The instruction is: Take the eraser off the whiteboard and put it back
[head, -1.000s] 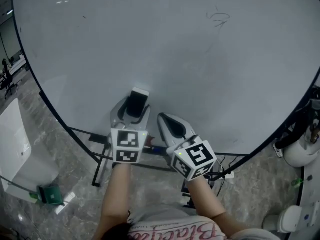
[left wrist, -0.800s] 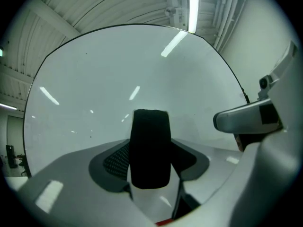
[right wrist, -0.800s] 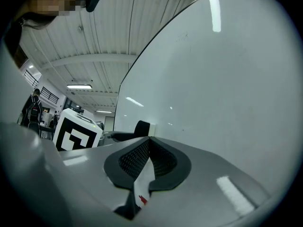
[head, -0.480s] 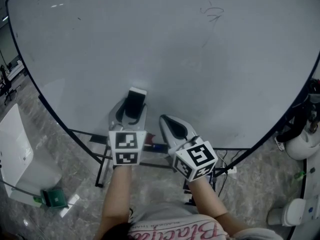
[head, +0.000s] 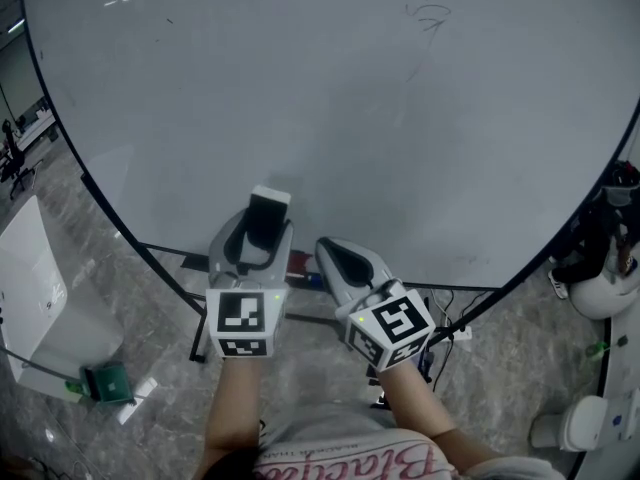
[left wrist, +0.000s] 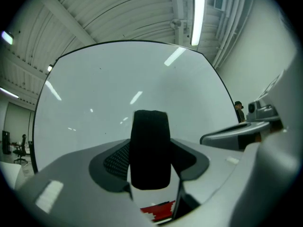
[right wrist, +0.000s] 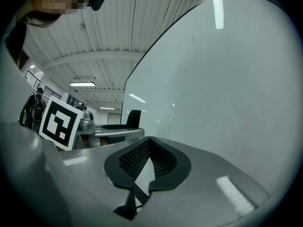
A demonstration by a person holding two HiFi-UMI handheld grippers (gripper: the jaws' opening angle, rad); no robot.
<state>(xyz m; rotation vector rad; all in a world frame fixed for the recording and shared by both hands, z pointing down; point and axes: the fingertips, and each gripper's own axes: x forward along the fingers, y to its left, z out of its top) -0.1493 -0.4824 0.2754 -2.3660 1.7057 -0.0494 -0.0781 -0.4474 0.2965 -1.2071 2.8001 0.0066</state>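
Note:
A large whiteboard [head: 350, 118] fills the head view. My left gripper [head: 266, 226] is shut on the eraser [head: 268, 216], a black felt block with a white back, near the board's lower edge. In the left gripper view the eraser [left wrist: 150, 150] stands upright between the two pads, with the whiteboard [left wrist: 118, 89] behind it. I cannot tell whether the felt touches the board. To its right, my right gripper [head: 335, 253] is shut and holds nothing; its tips meet [right wrist: 149, 148] beside the whiteboard [right wrist: 227, 89]. The eraser [right wrist: 134, 118] shows at that view's left.
A faint scribble [head: 430, 18] marks the board's upper right. A red item [head: 298, 263] lies on the ledge under the board, above the stand's dark legs [head: 200, 318]. A white bin [head: 40, 298] and a green box [head: 100, 383] are on the floor at left, white fixtures [head: 610, 293] at right.
My left gripper has drawn back toward me with the eraser between its jaws. The right gripper has shifted back and down a little and stays shut.

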